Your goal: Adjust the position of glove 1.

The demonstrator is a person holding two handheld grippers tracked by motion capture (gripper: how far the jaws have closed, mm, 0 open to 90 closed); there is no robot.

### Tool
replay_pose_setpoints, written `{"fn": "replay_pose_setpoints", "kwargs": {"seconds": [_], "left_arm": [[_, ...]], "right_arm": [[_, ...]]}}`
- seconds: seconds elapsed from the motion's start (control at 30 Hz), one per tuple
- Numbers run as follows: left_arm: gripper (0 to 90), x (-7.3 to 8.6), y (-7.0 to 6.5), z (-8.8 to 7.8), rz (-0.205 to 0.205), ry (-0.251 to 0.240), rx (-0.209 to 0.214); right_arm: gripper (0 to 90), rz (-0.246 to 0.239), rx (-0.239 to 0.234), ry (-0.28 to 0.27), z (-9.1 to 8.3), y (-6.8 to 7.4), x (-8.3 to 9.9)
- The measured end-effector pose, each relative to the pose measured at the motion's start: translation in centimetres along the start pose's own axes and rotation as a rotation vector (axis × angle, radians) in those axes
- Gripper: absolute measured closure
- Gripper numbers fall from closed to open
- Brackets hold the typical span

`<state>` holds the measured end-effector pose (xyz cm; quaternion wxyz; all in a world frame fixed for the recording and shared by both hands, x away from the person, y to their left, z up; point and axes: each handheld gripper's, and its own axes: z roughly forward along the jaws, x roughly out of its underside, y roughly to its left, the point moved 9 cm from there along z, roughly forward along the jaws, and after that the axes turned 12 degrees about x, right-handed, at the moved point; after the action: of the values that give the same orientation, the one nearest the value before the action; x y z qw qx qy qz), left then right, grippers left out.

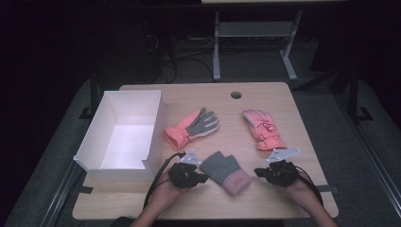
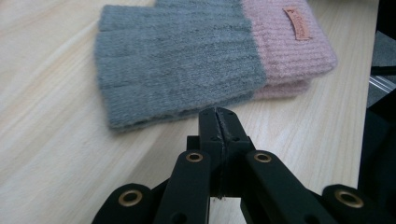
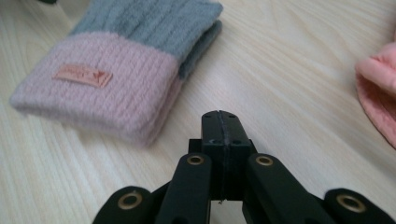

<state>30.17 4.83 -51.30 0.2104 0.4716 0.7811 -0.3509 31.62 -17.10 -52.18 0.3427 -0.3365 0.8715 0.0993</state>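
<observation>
A grey knitted glove with a pink cuff (image 1: 226, 171) lies folded near the table's front edge, between my two grippers. My left gripper (image 1: 204, 177) rests just left of it, jaws pressed together with nothing between them; in the left gripper view its tips (image 2: 218, 116) stop short of the grey knit (image 2: 177, 65). My right gripper (image 1: 258, 172) sits just right of the pink cuff, also shut and empty. In the right gripper view its tips (image 3: 220, 120) point past the cuff (image 3: 98, 88), which bears a small tan label.
An open white box (image 1: 124, 135) stands at the table's left. A pink glove with a grey palm (image 1: 193, 127) lies mid-table, and a pink padded glove (image 1: 263, 128) lies to the right. A cable hole (image 1: 236, 94) marks the far edge.
</observation>
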Motion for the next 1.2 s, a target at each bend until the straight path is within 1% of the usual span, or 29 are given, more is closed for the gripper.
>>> {"fn": "replay_pose_setpoints", "kwargs": {"seconds": [0.03,0.07,0.1,0.13,0.17,0.2,0.23,0.27,0.3,0.33,0.37,0.43,0.5,0.53,0.57,0.6,0.67,0.7,0.73,0.77,0.83,0.9,0.97,1.03,1.07,1.1,1.13,1.17,1.2], "left_arm": [[89.6,-0.1,-0.1,0.2,-0.014,-0.008,0.001],[89.6,-0.1,-0.1,0.4,-0.018,-0.009,-0.001],[89.6,0.0,0.2,0.7,-0.008,0.011,-0.007],[89.6,0.0,0.2,0.7,-0.008,0.011,-0.007],[89.6,-0.1,0.2,0.9,-0.017,0.009,-0.007],[89.5,-0.1,0.3,1.2,-0.017,0.02,-0.007],[89.6,-0.1,0.4,1.3,-0.007,0.029,-0.007],[89.5,-0.2,0.4,1.5,-0.017,0.022,-0.011],[89.5,-0.2,0.6,1.4,-0.01,0.03,-0.015],[89.5,-0.4,0.6,1.6,-0.016,0.019,-0.019],[89.5,-0.6,0.8,1.6,-0.007,0.025,-0.026],[89.4,-0.8,1.0,1.7,-0.005,0.024,-0.032],[89.5,-1.0,1.3,1.8,0.005,0.038,-0.04],[89.5,-1.0,1.3,1.8,0.005,0.038,-0.04],[89.5,-1.0,1.4,1.8,-0.004,0.031,-0.041],[89.5,-0.9,1.5,1.7,0.004,0.045,-0.045],[89.5,-1.0,1.6,1.6,-0.006,0.032,-0.053],[89.5,-1.0,1.7,1.6,-0.014,0.029,-0.054],[89.5,-0.9,1.9,1.4,-0.007,0.035,-0.054],[89.5,-1.0,1.9,1.4,-0.017,0.027,-0.052],[89.5,-0.8,2.2,1.1,0.0,0.048,-0.056],[89.5,-1.0,2.4,0.8,-0.015,0.022,-0.057],[89.5,-1.0,2.5,0.6,-0.015,0.022,-0.061],[89.5,-1.1,2.7,0.6,-0.024,0.01,-0.061],[89.5,-1.0,2.7,0.5,-0.026,0.012,-0.063],[89.5,-1.1,2.8,0.5,-0.029,0.008,-0.064],[89.5,-1.1,2.8,0.5,-0.029,0.008,-0.064],[89.5,-1.1,3.0,0.4,-0.018,0.02,-0.066],[89.5,-1.1,3.0,0.3,-0.02,0.017,-0.067]], "right_arm": [[89.9,-0.001,-0.006,-0.01,0.1,0.3,-0.4],[89.9,-0.001,-0.006,-0.01,0.1,0.3,-0.4],[89.9,-0.005,-0.014,-0.011,0.3,0.6,-0.6],[89.9,-0.014,-0.019,-0.012,0.4,0.8,-0.7],[89.9,-0.018,-0.028,-0.012,0.5,1.0,-0.7],[89.9,-0.018,-0.036,-0.009,0.6,1.3,-0.7],[89.9,-0.026,-0.038,-0.002,0.7,1.5,-0.7],[89.9,-0.026,-0.045,-0.003,0.8,1.8,-0.7],[89.9,-0.031,-0.046,0.001,0.8,2.0,-0.7],[89.9,-0.035,-0.043,0.006,0.9,2.3,-0.7],[89.9,-0.042,-0.045,0.008,0.9,2.4,-0.7],[89.9,-0.038,-0.053,0.004,0.8,2.8,-0.8],[89.9,-0.054,-0.061,0.008,0.8,3.1,-0.7],[89.9,-0.061,-0.063,0.013,0.8,3.2,-0.7],[89.9,-0.064,-0.07,0.012,0.8,3.3,-0.7],[89.9,-0.065,-0.076,0.008,0.8,3.5,-0.7],[89.9,-0.062,-0.094,0.007,0.7,3.9,-0.8],[89.9,-0.066,-0.101,0.008,0.7,4.3,-0.8],[89.9,-0.07,-0.107,0.007,0.7,4.6,-0.8],[89.9,-0.073,-0.118,0.008,0.7,5.0,-0.9],[89.9,-0.092,-0.142,0.005,0.7,5.9,-1.0],[89.9,-0.103,-0.166,0.009,0.8,6.9,-1.1],[89.9,-0.125,-0.181,0.009,1.0,7.8,-1.2],[89.9,-0.137,-0.196,0.008,1.1,8.7,-1.4],[89.9,-0.141,-0.201,0.008,1.1,9.0,-1.5],[89.9,-0.162,-0.206,0.005,1.2,9.4,-1.6],[89.9,-0.162,-0.206,0.005,1.2,9.4,-1.6],[89.9,-0.172,-0.221,0.008,1.3,10.1,-1.7],[89.9,-0.171,-0.231,0.008,1.4,10.5,-1.8]]}}
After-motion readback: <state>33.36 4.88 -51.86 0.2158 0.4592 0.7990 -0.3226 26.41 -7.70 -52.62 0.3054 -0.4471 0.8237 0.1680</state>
